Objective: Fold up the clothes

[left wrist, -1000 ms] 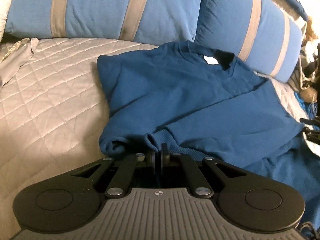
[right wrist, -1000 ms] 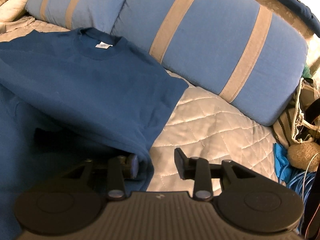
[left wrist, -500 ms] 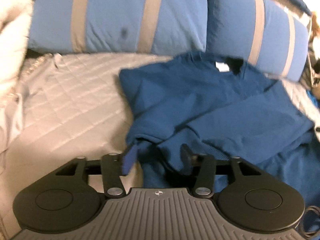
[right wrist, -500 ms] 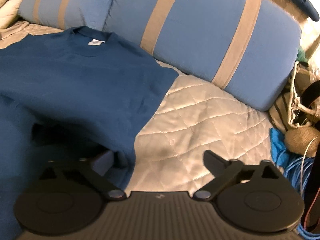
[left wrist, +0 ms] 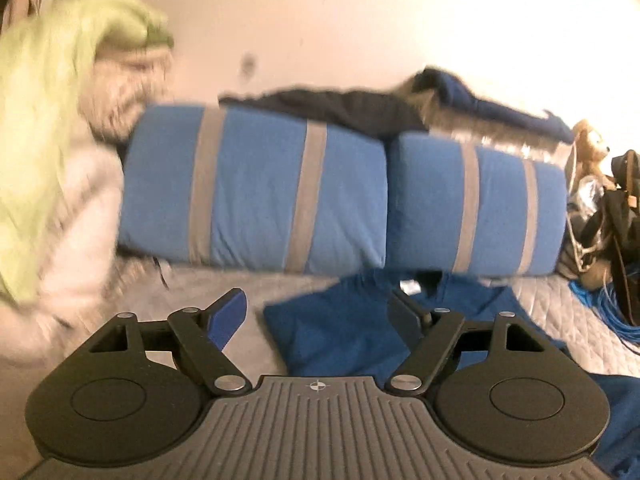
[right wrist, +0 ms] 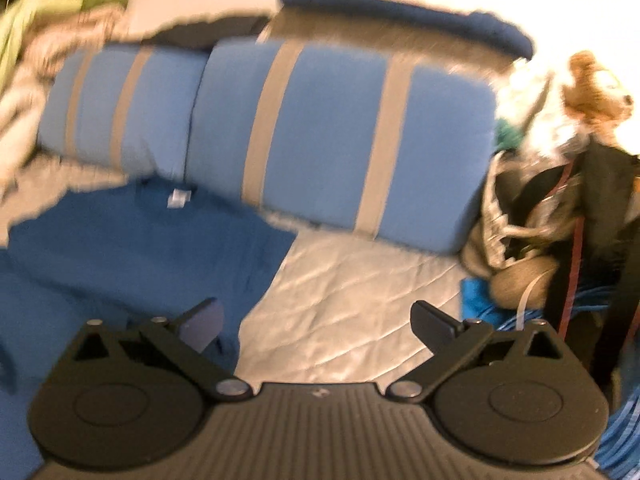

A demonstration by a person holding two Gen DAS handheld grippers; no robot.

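Observation:
A dark blue sweatshirt lies partly folded on the quilted grey bed cover, collar and white label toward the pillows. It also shows in the right wrist view, at the left. My left gripper is open and empty, raised above the sweatshirt's left edge. My right gripper is open and empty, raised over the sweatshirt's right edge and the bare quilt. Both views are blurred.
Two blue pillows with grey stripes stand along the back of the bed. Dark clothes lie on top of them. A green and white heap is at the left. Bags, a teddy bear and blue cable crowd the right.
My left gripper let go of the sweatshirt's ribbed cuff and opened wide. My right gripper opened wider. Both lifted and tilted up, so the pillows and wall now fill the views.

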